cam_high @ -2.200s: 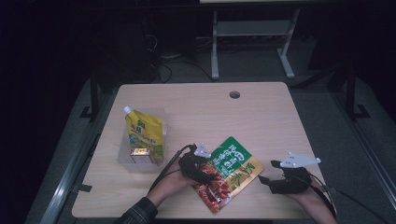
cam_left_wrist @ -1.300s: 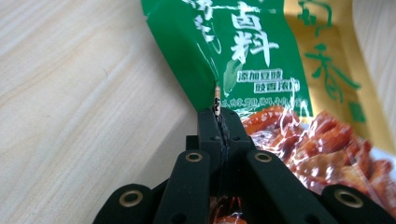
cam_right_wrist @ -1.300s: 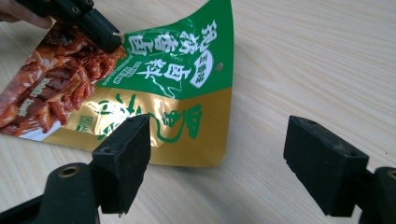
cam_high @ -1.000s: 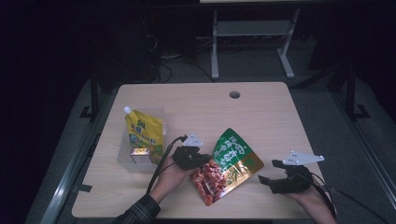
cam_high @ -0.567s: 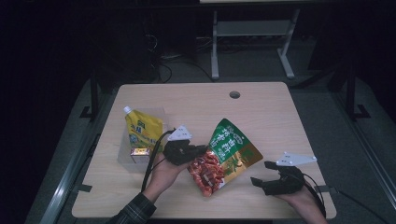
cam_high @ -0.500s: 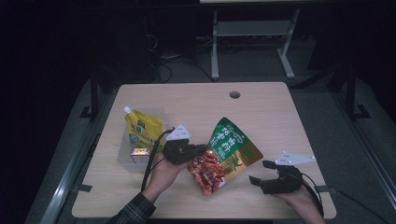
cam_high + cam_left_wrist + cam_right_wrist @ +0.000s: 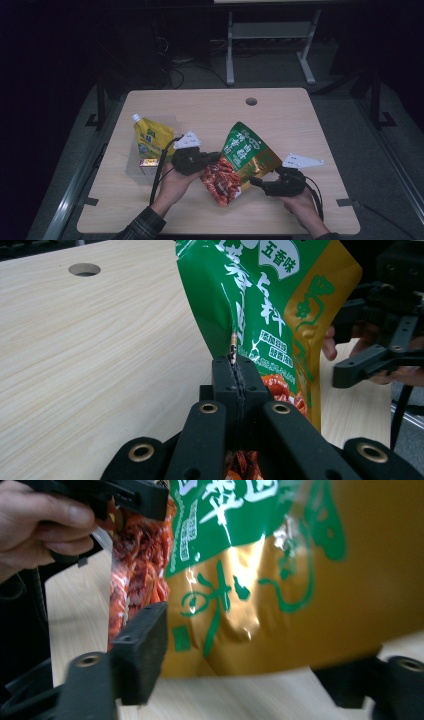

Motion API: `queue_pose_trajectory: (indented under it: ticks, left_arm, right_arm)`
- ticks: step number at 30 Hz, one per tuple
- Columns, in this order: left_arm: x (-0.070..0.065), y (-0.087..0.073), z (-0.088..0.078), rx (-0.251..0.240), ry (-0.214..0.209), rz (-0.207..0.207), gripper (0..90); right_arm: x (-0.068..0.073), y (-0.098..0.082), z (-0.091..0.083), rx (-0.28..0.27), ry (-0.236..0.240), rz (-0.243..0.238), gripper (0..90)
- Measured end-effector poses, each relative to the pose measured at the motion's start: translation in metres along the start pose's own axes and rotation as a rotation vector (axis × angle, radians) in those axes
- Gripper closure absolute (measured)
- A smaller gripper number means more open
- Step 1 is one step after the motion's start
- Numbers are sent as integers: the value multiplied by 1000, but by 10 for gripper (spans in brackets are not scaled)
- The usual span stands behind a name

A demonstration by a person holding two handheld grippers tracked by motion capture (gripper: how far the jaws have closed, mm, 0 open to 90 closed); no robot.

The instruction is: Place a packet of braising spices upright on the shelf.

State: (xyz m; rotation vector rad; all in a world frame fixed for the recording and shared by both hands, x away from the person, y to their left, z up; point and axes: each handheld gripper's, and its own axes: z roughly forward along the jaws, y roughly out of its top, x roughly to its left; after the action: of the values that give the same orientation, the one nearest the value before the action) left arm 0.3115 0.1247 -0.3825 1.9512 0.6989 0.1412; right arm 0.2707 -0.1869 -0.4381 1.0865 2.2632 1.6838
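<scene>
Green-and-gold foil, with a red printed panel: the snack bag [image 7: 239, 162] is off the wooden table [image 7: 280, 125], hanging tilted between our two hands near the front edge. We have the left gripper [image 7: 212, 157] clamped tight on the bag's side seam; in the left gripper view its jaws meet on the crimped edge [image 7: 233, 347] with no gap. The right gripper [image 7: 256, 182] sits at the bag's lower right. Its jaws have just been closing, and the right gripper view shows the gold lower part of the bag [image 7: 280, 605] between them, one pad [image 7: 142, 647] just at the foil; the other is hard to read, so we judge this grip not yet made.

To the left, a yellow spouted pouch [image 7: 150, 140] stands in a clear container [image 7: 137, 167], untouched.

Progress, as we judge it: pick-up done, one-handed hold secure. Remaining: second grip on the bag, then whatever two-handed handling follows, perhaps opening it or moving it towards the container.
</scene>
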Motion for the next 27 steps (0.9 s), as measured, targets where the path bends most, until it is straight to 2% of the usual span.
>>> queue_pose_trajectory:
  ticks: [4, 8, 9, 11, 14, 19, 27]
  left_arm:
    - [0, -1, 0, -5, 2, -10, 900]
    - [1, -2, 0, -13, 13, -15, 900]
    - [1, -2, -1, -12, 15, -13, 899]
    - [0, -3, 1, -7, 11, -16, 899]
    - [-2, -6, 5, -2, 3, -19, 898]
    - [-4, -9, 9, 24, 10, -2, 895]
    - [-3, -16, 14, 56, 33, -8, 885]
  right_arm:
    - [-2, 1, 8, -25, 43, 7, 457]
    - [-1, 3, 13, -34, 45, -6, 626]
    - [-1, 3, 12, -39, 54, 3, 678]
    - [-2, 5, 10, -48, 64, -7, 803]
    - [-2, 8, 7, -35, 50, -31, 871]
    - [-7, 16, -1, -7, 59, -36, 893]
    - [-8, 27, -1, 49, 77, -38, 895]
